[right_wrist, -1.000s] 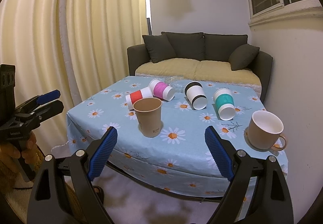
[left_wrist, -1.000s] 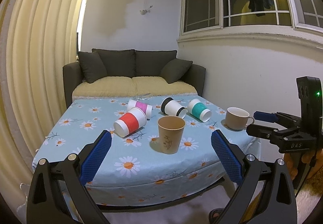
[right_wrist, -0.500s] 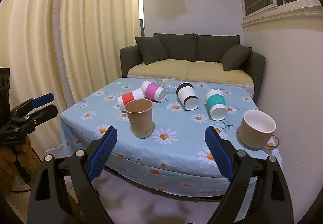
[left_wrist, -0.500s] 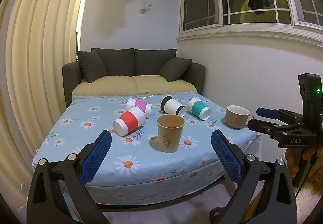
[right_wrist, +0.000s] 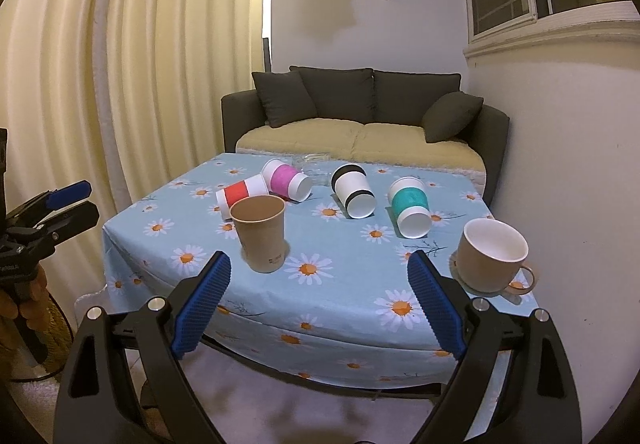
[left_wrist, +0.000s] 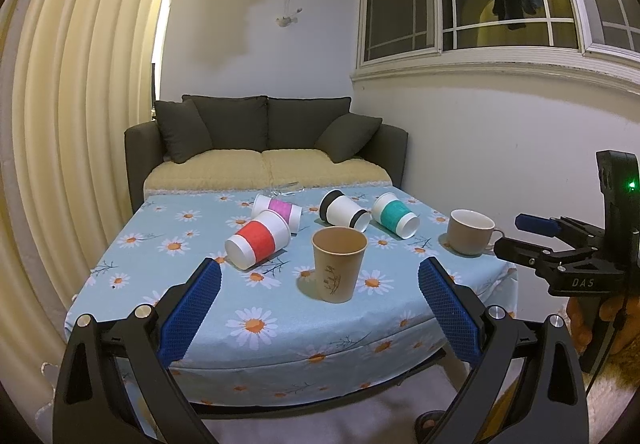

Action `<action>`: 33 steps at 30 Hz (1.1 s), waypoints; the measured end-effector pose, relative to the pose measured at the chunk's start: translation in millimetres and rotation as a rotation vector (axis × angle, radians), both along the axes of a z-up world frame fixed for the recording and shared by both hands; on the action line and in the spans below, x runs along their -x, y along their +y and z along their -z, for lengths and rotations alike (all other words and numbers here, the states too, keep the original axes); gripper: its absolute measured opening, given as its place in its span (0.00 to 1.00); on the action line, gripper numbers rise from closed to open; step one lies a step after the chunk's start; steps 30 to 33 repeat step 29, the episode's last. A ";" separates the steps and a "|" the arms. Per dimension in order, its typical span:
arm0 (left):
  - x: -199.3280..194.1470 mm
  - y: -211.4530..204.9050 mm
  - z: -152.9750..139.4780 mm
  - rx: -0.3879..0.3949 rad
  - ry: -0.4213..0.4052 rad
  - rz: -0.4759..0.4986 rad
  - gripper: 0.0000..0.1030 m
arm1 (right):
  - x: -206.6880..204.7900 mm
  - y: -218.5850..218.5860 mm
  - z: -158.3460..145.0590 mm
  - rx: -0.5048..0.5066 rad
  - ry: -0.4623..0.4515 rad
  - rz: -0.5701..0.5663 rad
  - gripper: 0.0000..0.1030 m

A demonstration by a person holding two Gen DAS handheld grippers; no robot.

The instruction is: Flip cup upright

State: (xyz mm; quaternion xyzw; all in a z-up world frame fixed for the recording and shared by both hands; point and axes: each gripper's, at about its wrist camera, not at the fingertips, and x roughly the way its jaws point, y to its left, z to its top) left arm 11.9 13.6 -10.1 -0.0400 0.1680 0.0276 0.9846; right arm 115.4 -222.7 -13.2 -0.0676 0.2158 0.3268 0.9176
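**Left wrist view: 2 cups up, 4 cups down, both of your grippers off the table**

Left wrist view gives you the whole spread, so start big: the table (left_wrist: pixel 132 244) in its daisy cloth carries 6 cups. The mug (left_wrist: pixel 469 231) stands upright near the right edge, and the brown paper cup (left_wrist: pixel 338 270) stands upright close to the front. Behind them, 4 sleeved cups lie on their sides: the red cup (left_wrist: pixel 259 239) just beside the pink cup (left_wrist: pixel 280 209), then the black-banded cup (left_wrist: pixel 344 209) and the teal cup (left_wrist: pixel 394 219).

Which cup the task means, the frames can't settle for you; the upright brown one already fits it, the 4 lying ones don't.

Now the risk. Those lying cups are round and light, so a nudge from 1 finger could roll them, and the red one may knock the pink one. Reach past the brown cup carelessly and you'd likely tip it.

Your left gripper (left_wrist: pixel 320 308) is spread wide, holding nothing, hanging short of the table's front edge. Your right gripper (right_wrist: pixel 318 304) is just as wide apart, empty, touching nothing.
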 end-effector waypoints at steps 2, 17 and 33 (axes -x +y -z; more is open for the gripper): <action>-0.1 0.0 0.1 0.002 0.001 0.001 0.94 | 1.0 0.8 0.4 0.004 -0.004 0.006 0.87; 1.3 -3.3 0.4 -0.004 0.005 -0.017 0.94 | 4.9 -6.1 -2.2 -0.005 -0.032 0.059 0.95; 6.1 -5.5 -0.3 -0.009 0.004 -0.023 0.94 | 6.6 -6.3 -2.4 -0.007 -0.034 0.053 0.95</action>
